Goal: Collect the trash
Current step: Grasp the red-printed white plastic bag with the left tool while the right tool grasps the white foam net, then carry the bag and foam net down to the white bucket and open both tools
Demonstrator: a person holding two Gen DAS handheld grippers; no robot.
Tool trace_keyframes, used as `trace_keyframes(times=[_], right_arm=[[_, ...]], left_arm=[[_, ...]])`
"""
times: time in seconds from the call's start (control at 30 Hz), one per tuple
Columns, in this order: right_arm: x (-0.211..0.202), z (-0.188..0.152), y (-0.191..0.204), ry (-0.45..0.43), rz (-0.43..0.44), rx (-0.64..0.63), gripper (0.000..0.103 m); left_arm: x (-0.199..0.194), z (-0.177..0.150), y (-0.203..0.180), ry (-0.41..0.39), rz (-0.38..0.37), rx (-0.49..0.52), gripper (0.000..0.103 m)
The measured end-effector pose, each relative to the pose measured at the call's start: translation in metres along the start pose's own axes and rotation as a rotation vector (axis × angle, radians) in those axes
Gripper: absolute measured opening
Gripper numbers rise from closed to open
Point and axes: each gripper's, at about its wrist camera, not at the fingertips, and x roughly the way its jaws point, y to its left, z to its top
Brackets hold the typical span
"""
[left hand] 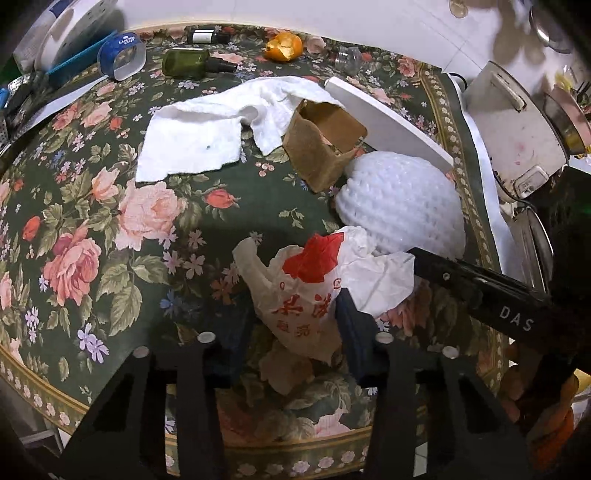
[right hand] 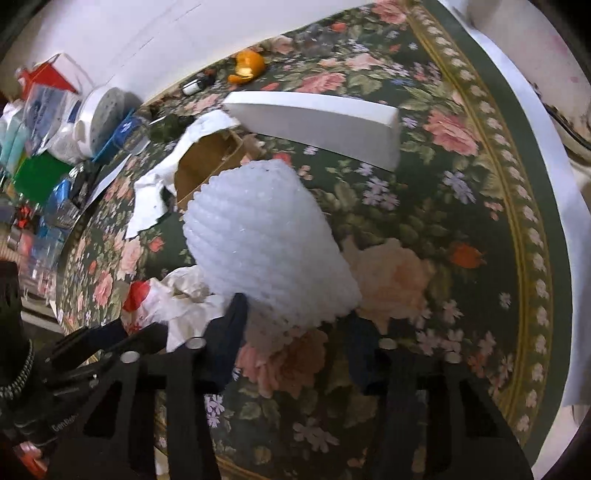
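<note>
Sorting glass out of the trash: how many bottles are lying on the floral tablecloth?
2. A green bottle lies on its side near the far edge, and a small dark bottle with a white label lies just behind it. More may be hidden in the clutter at left.

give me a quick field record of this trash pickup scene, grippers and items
surface: floral tablecloth
left gripper: open around plastic bag, not clamped
right gripper: open, at foam net base
near bag: foam net, crumpled white paper
further back: white towel, brown box, white board, orange peel, green bottle
</note>
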Motion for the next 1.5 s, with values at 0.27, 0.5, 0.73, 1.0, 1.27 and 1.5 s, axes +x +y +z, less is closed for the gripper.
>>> trace_keyframes(times=[0.27,0.5,0.73,1.0,1.27,1.5], right_arm=[[-0.01,-0.001,0.011,-0.062,-0.019,-0.034,0.015],[-0.03,-0.016,0.029,-0.128,-0.091,-0.026,0.014],[-0.07,-0.049,0.062,-0.239,-0.163,0.03,0.014],[-0.126,-0.098,0.119,-0.391,-0.222,0.044,0.014],[-0.166,-0.142,0.148,-0.452,-0.204,0.015,0.014],[-0.181,-0.185,0.142,-0.424,-0.172,-0.022,0.014]], left_arm=[[-0.022,-0.003,0.007,-0.038,-0.004,0.02,0.031],[-0.059,-0.014,0.028,-0.106,0.012,0.066,0.03],[-0.11,-0.032,0.051,-0.185,-0.026,0.139,0.03],[-0.17,-0.072,0.054,-0.254,-0.042,0.266,0.03],[-0.204,-0.123,0.039,-0.272,-0.058,0.269,0.03],[-0.211,-0.179,0.014,-0.269,-0.031,0.213,0.03]])
